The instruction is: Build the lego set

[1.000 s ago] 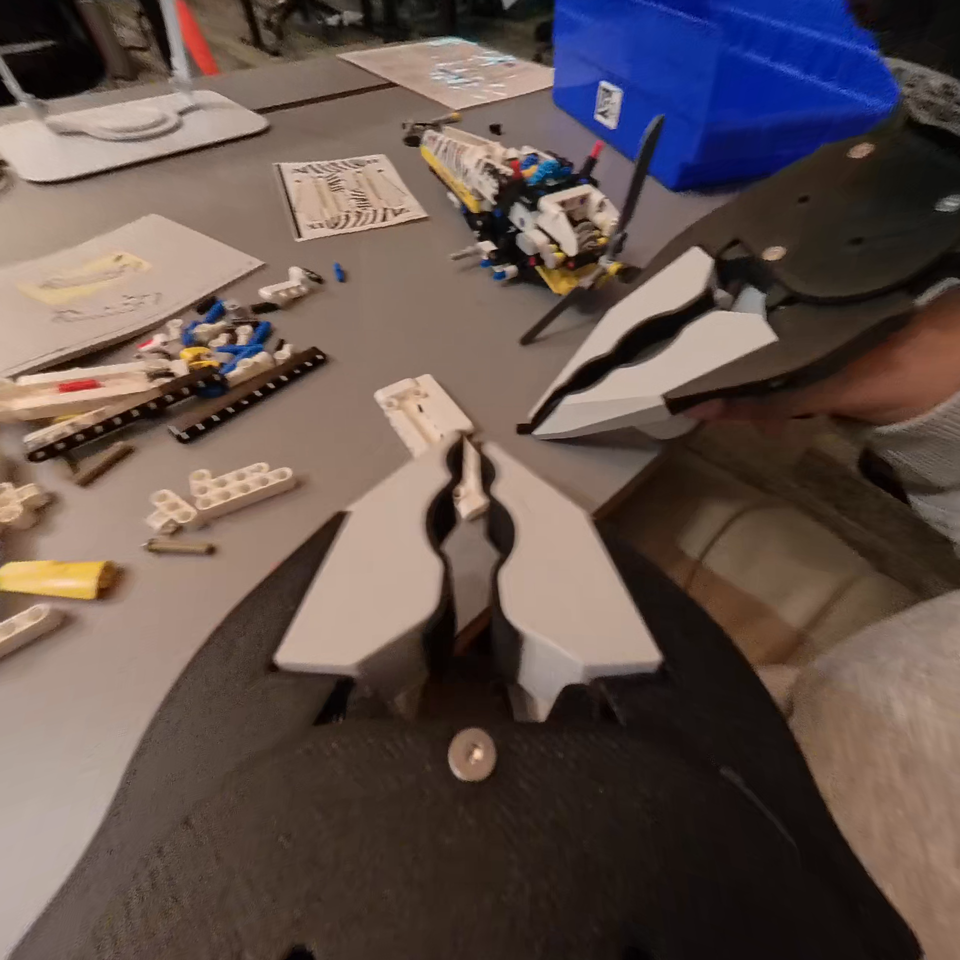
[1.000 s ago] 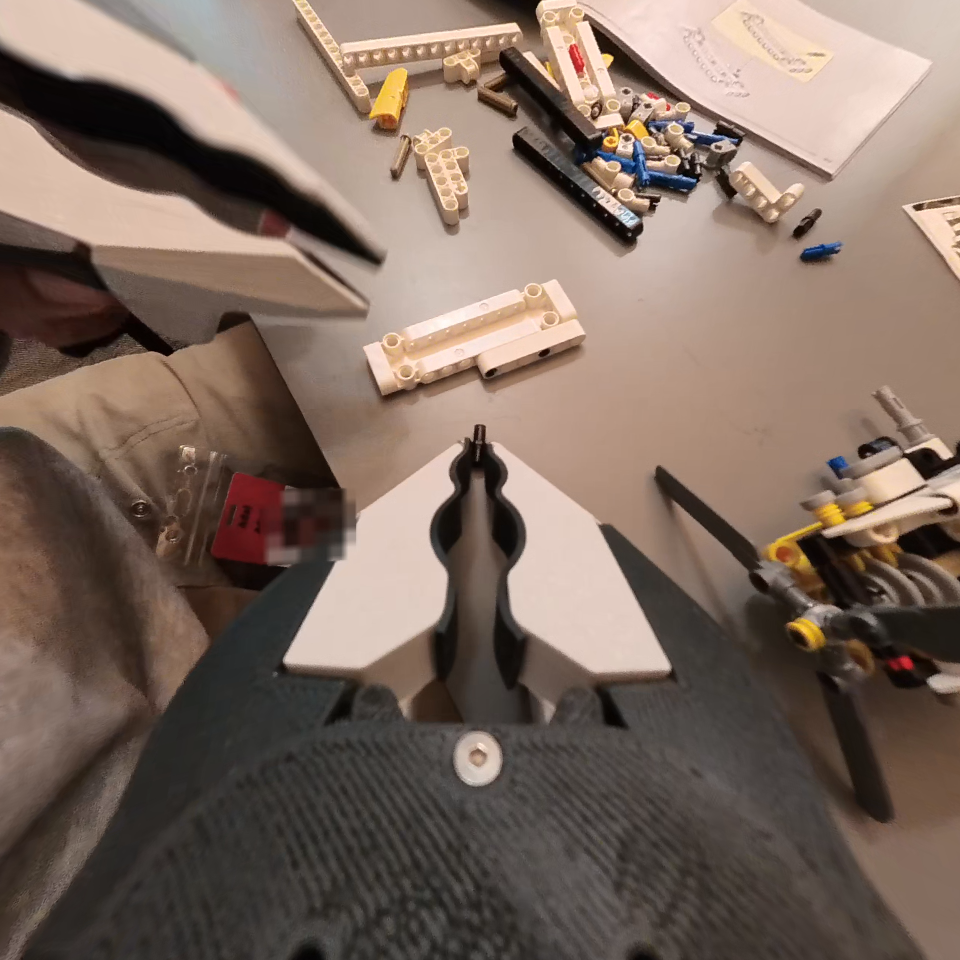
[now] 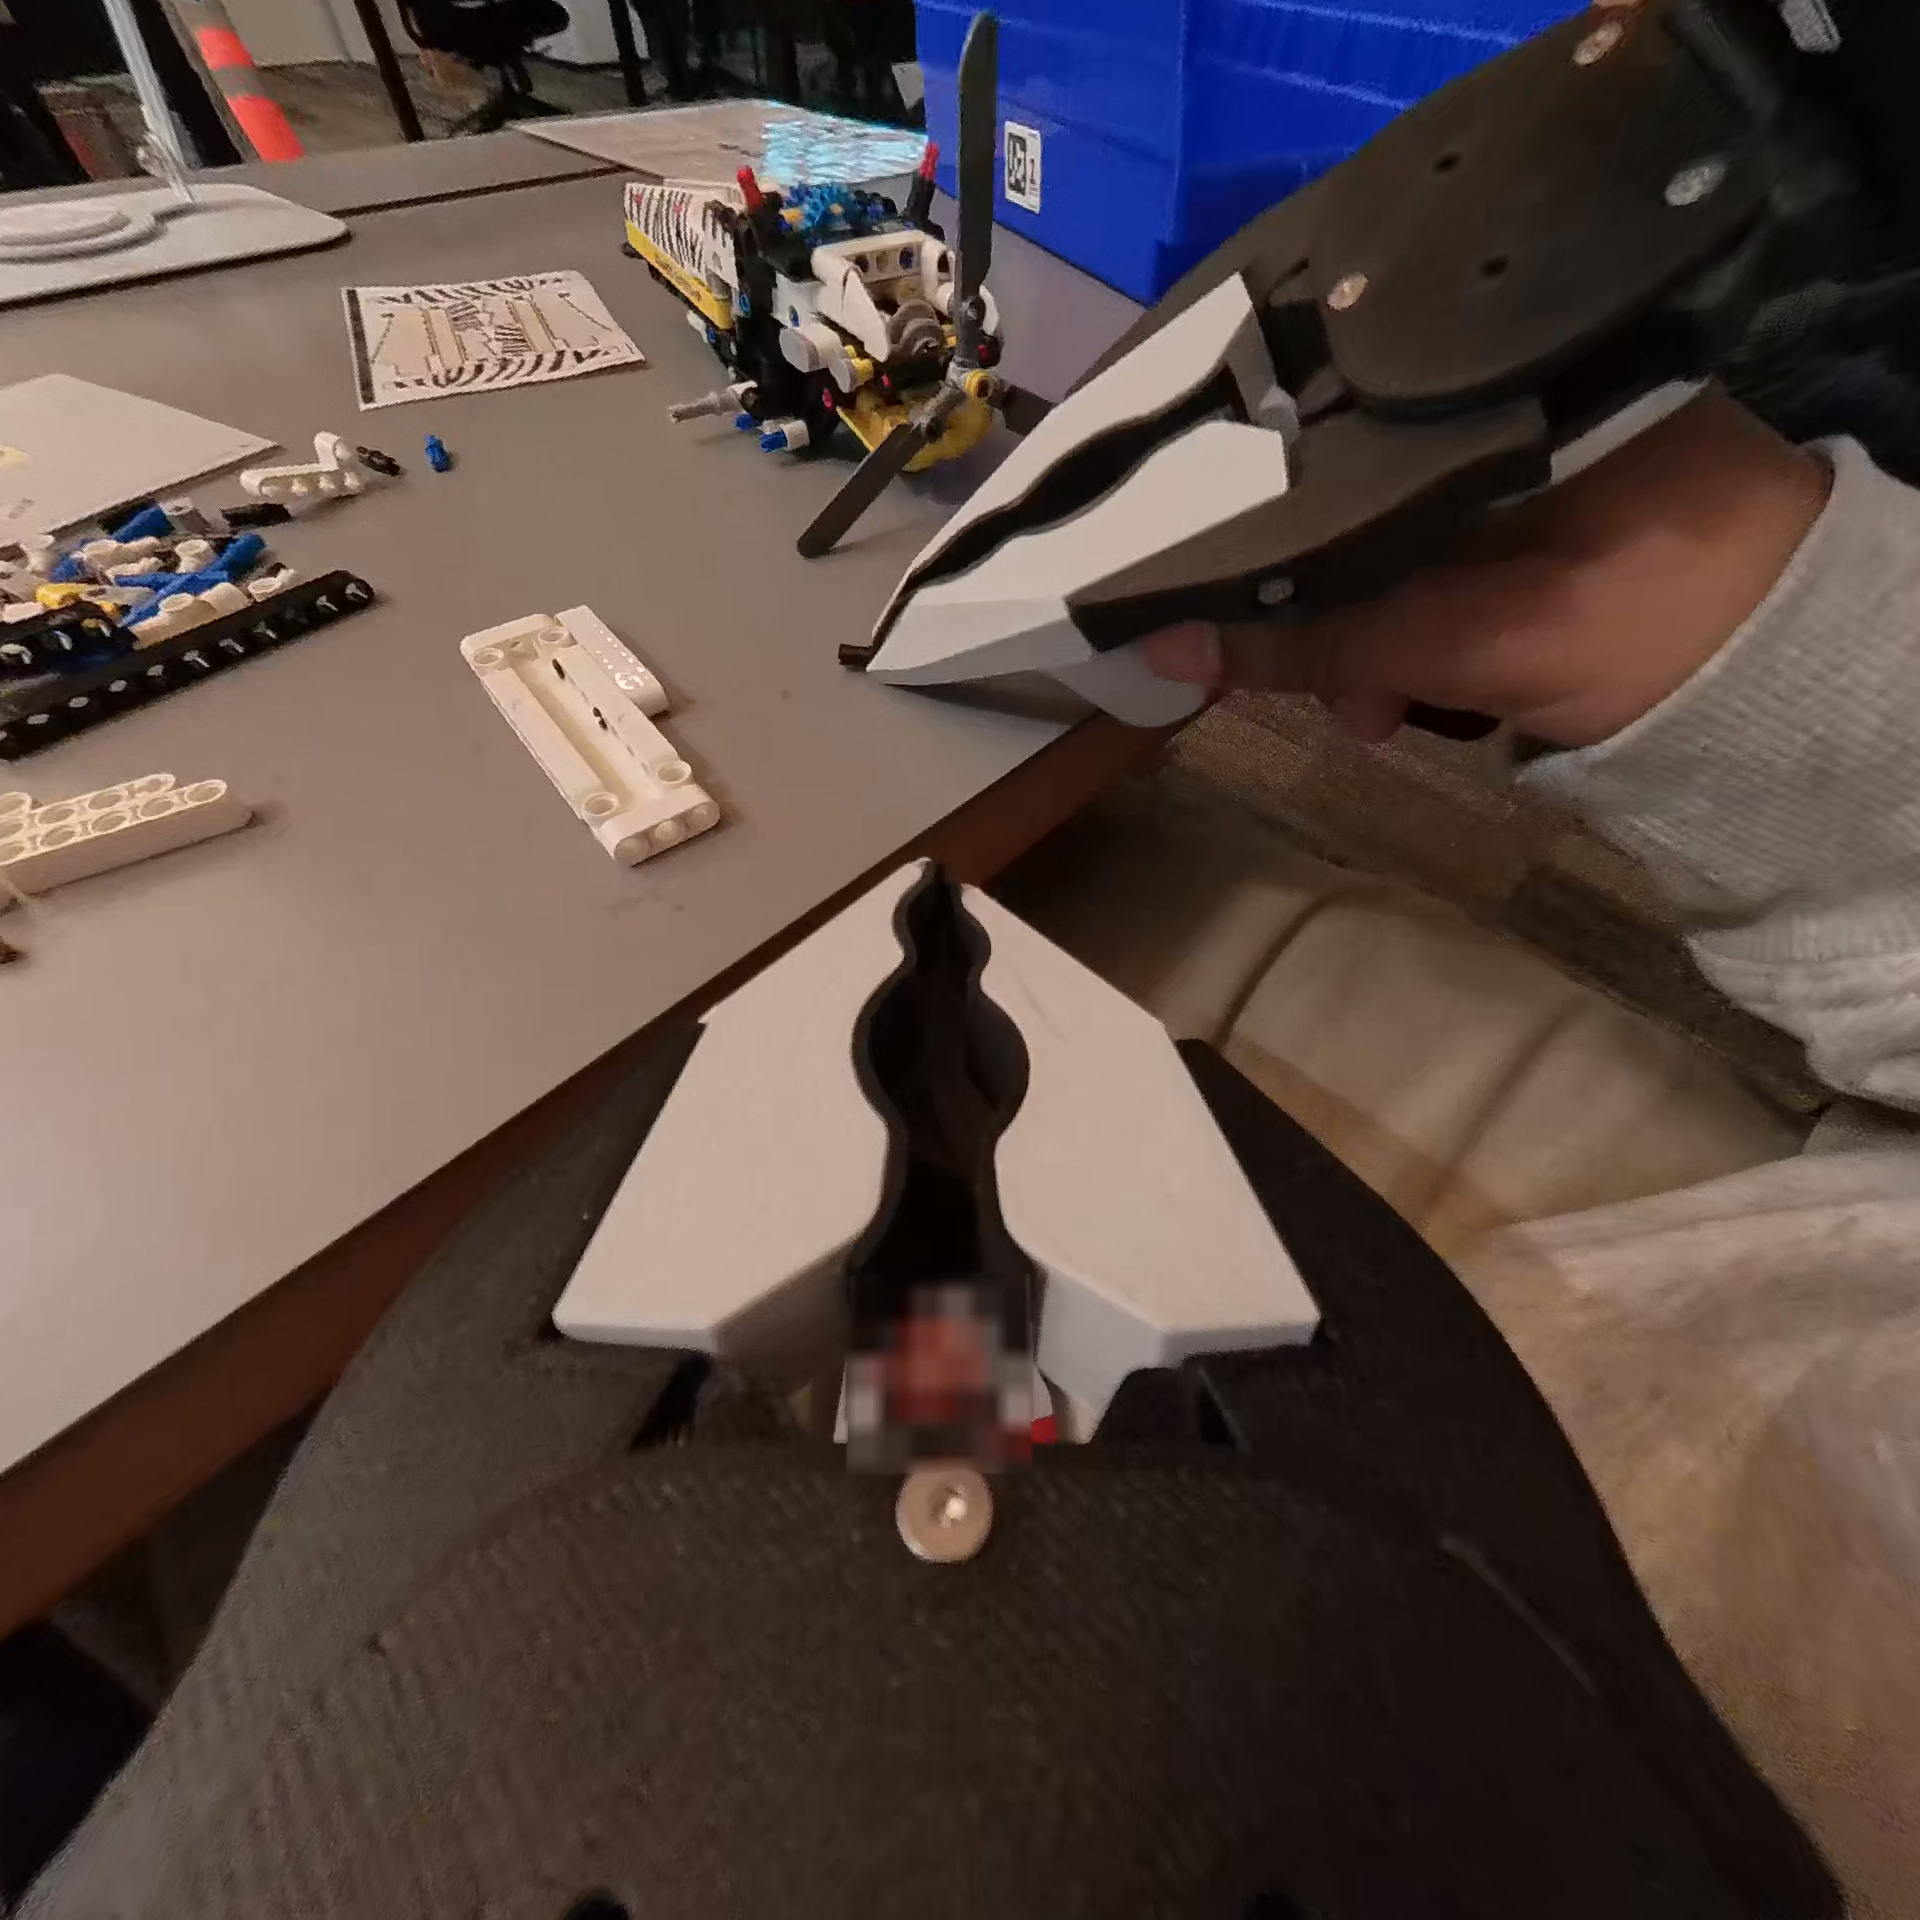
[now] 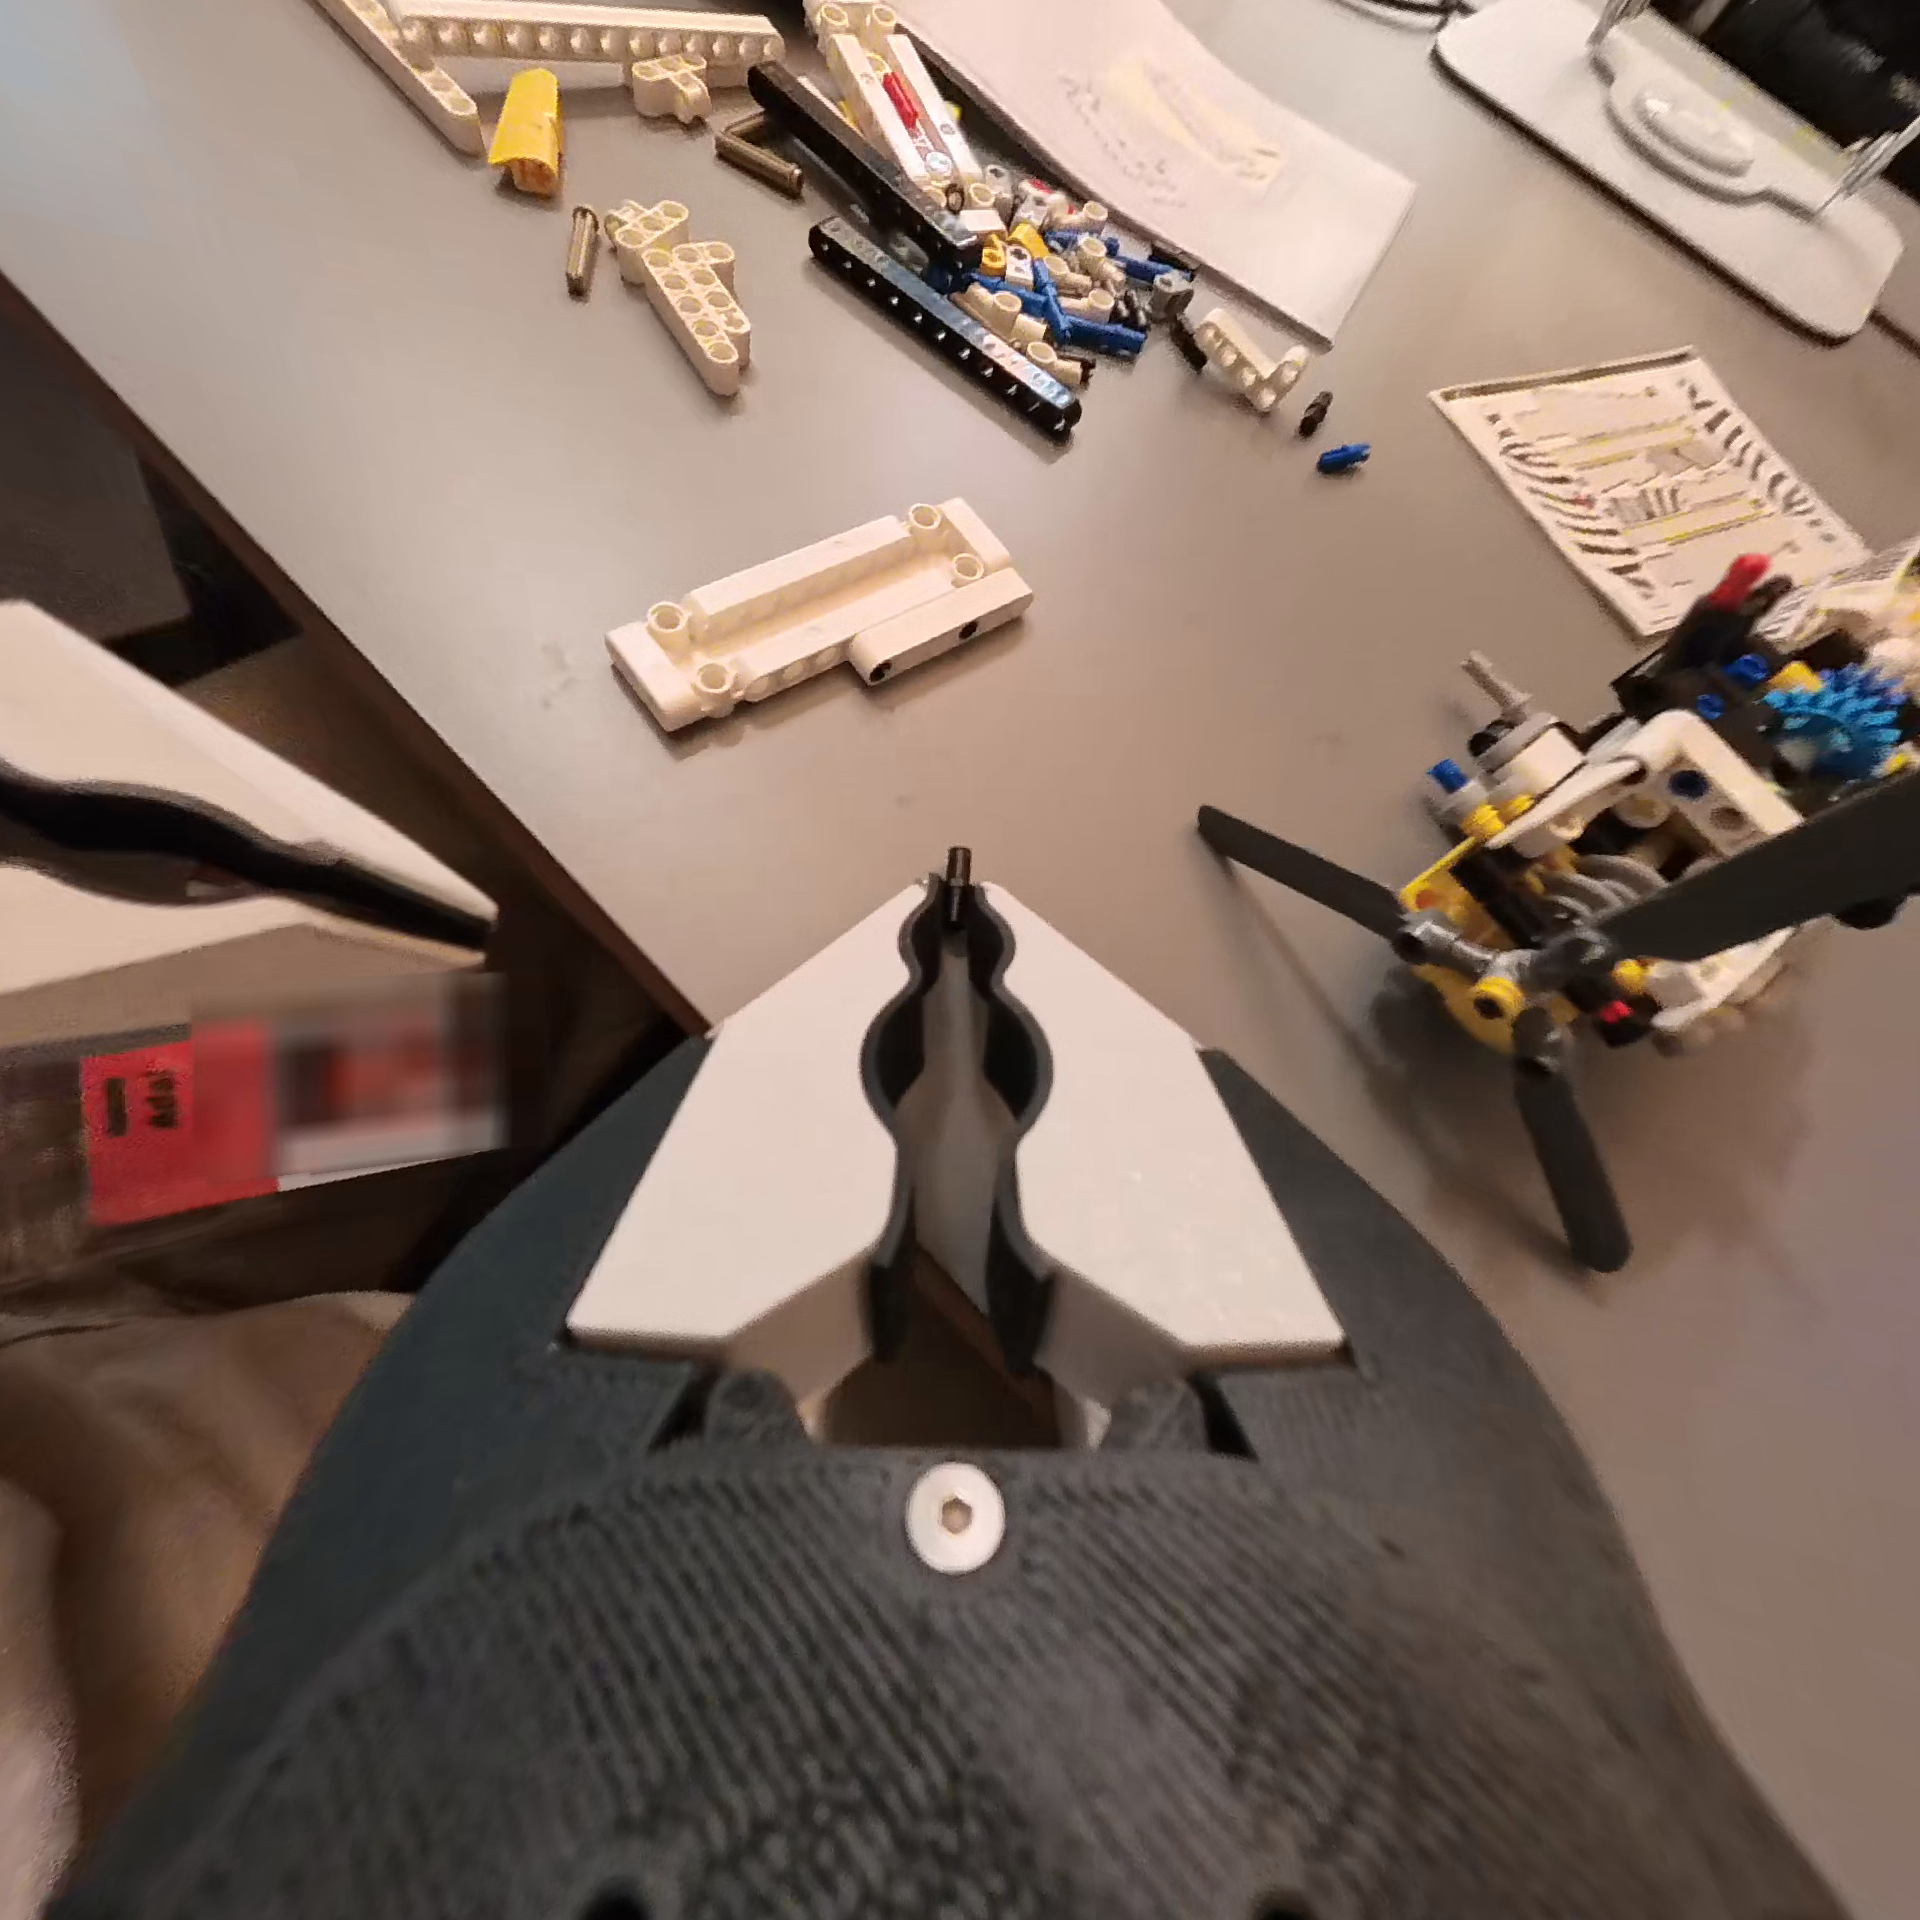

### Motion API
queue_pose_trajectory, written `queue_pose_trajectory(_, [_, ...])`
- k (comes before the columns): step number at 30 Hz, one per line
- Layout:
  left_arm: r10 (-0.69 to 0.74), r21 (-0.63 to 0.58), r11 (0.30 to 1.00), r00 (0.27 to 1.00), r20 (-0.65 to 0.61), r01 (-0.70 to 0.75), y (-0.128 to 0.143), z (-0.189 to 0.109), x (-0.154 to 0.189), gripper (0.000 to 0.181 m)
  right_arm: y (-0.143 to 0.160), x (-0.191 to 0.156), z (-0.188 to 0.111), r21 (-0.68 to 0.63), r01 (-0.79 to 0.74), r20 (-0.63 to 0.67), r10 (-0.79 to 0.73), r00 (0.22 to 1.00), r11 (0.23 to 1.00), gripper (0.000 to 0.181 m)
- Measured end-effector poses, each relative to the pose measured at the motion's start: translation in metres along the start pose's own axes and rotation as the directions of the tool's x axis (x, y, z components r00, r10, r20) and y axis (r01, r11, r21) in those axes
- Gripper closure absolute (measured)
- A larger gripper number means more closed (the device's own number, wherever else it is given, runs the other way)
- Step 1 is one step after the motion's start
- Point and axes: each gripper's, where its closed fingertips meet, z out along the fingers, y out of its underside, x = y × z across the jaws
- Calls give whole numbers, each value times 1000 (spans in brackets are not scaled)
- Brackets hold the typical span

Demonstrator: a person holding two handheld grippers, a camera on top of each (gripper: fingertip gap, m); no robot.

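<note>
Your right tongs [image 4: 956, 883] are clenched on a black pin [image 4: 957, 871] above the counter [image 4: 1143, 727]. Left tongs [image 3: 940, 883] are clenched w/ nothing, off the counter edge. White panel [image 4: 821, 613] lies flat just ahead; plane model [image 4: 1621, 831] to the right.

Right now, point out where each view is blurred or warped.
Left wrist view: straight table edge bows from wide-angle warp; pieces at far left smear. Right wrist view: plane model and left claw at the frame edges are blurred; black pin is sharp.
</note>
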Motion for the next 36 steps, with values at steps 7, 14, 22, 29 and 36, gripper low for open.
queue_pose_trajectory(7, [88,-44,995,993,78,-84,2,-3,-26,181,0,0,2,-19,-49,50,50,998,999,179])
queue_pose_trajectory(14, [-64,-12,998,997,50,65,3,-5,-39,178,-1,-1,3,-39,-89,89,92,992,995,179])
queue_pose_trajectory(22, [-156,74,985,987,38,153,-11,-15,-55,175,-3,-2,5,-50,-107,119,112,987,993,179])
queue_pose_trajectory(29, [-199,146,968,979,-46,204,-26,-8,-53,176,-6,-2,11,-60,-132,138,139,981,989,179])
queue_pose_trajectory(36, [-307,148,933,941,-142,327,-26,-14,-46,181,-8,-1,14,-65,-130,127,138,982,989,179])
